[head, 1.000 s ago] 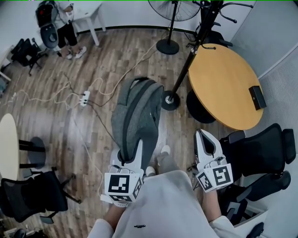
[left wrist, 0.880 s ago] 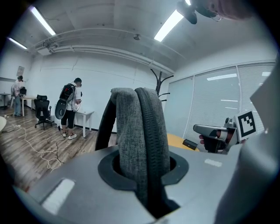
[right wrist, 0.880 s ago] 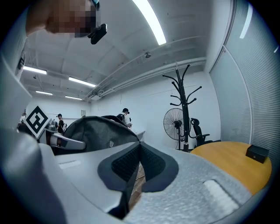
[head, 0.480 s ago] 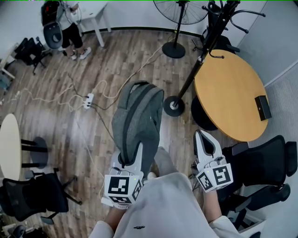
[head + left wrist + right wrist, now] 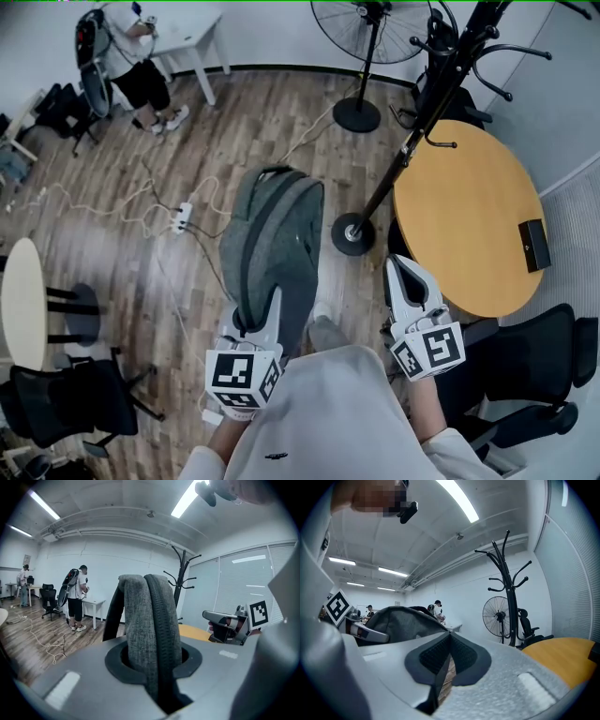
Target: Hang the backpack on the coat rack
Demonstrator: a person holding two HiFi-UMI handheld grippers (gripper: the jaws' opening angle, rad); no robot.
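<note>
Wooden flooring (image 5: 122, 262) lies below a gray backpack (image 5: 274, 234) held out in front by the left gripper (image 5: 255, 319), whose jaws clamp its fabric. The right gripper (image 5: 405, 272) is empty, jaws pressed together. The coat rack (image 5: 412, 141) stands just beyond, beside a round table (image 5: 469, 216).

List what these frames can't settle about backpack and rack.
- Coat rack top: cut off by head view's upper edge.
- Which part of the backpack the left gripper clamps: gripper covers it in head view; left gripper view shows only grey fabric and zip.
- Black object on round table: too small, head view.
</note>
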